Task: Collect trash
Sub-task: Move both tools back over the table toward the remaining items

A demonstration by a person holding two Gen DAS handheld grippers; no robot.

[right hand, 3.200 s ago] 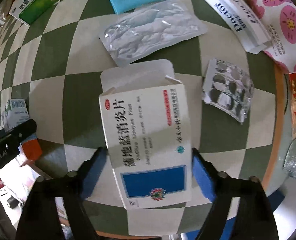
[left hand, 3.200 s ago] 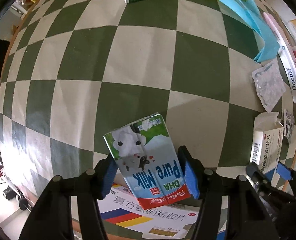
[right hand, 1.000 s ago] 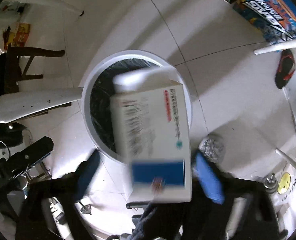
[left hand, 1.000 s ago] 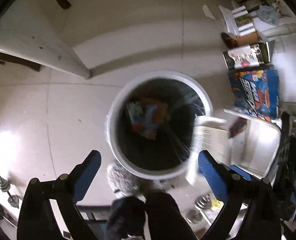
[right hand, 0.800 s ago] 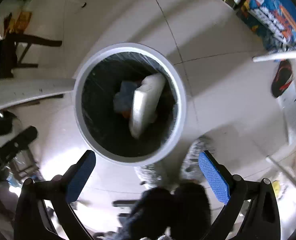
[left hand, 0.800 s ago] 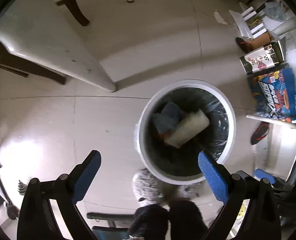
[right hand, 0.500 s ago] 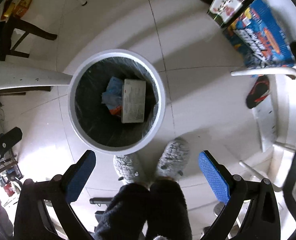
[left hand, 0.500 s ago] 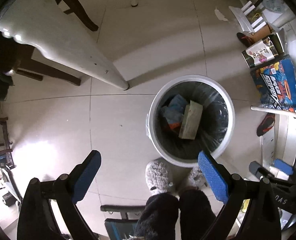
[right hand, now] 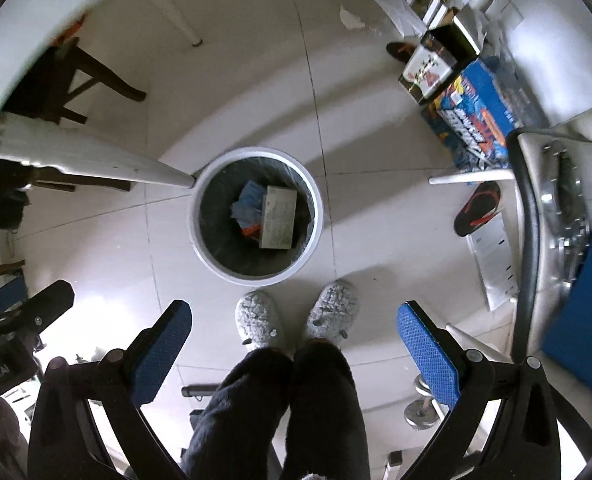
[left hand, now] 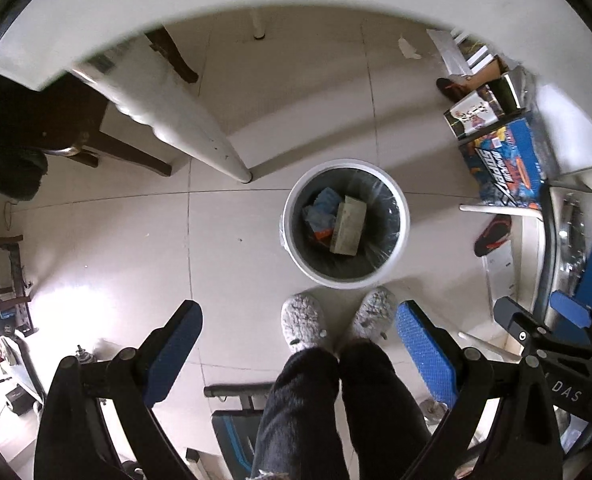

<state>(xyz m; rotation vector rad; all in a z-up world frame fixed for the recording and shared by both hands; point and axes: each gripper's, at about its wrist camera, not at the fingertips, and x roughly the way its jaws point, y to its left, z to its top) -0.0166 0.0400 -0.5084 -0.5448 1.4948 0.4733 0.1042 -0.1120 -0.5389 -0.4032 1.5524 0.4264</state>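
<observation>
- The round white trash bin with a dark plastic bag inside point(left hand: 403, 216) point(right hand: 200, 216) stands on the pale tiled floor point(left hand: 128, 240) point(right hand: 359, 224), low down and far under both grippers.
- A flat grey-white cardboard box point(left hand: 348, 225) point(right hand: 279, 217) lies inside the bin, tilted against the bag.
- A crumpled blue and orange carton point(left hand: 320, 216) point(right hand: 248, 204) lies just beside the box, touching it.
- The left gripper point(left hand: 297, 346) has its two blue padded fingers point(left hand: 423, 350) spread wide apart, and it holds nothing.
- The right gripper point(right hand: 294, 344) has its blue fingers point(right hand: 427, 350) spread wide too, and it holds nothing.
- Two fluffy grey slippers point(left hand: 303, 326) point(right hand: 258, 322) on the person's feet stand right next to the bin, with dark trouser legs point(left hand: 303, 408) point(right hand: 323, 400) above them.
- A white table leg point(left hand: 200, 132) point(right hand: 108, 168) comes down to the floor close by the bin.
- A blue printed cardboard box point(left hand: 507, 160) point(right hand: 471, 112) lies on the floor to one side, well apart from the bin.
- A black and orange sandal point(left hand: 491, 236) point(right hand: 477, 208) lies between the bin and that side.
- A dark wooden chair leg point(left hand: 176, 56) point(right hand: 104, 76) stands farther off.
</observation>
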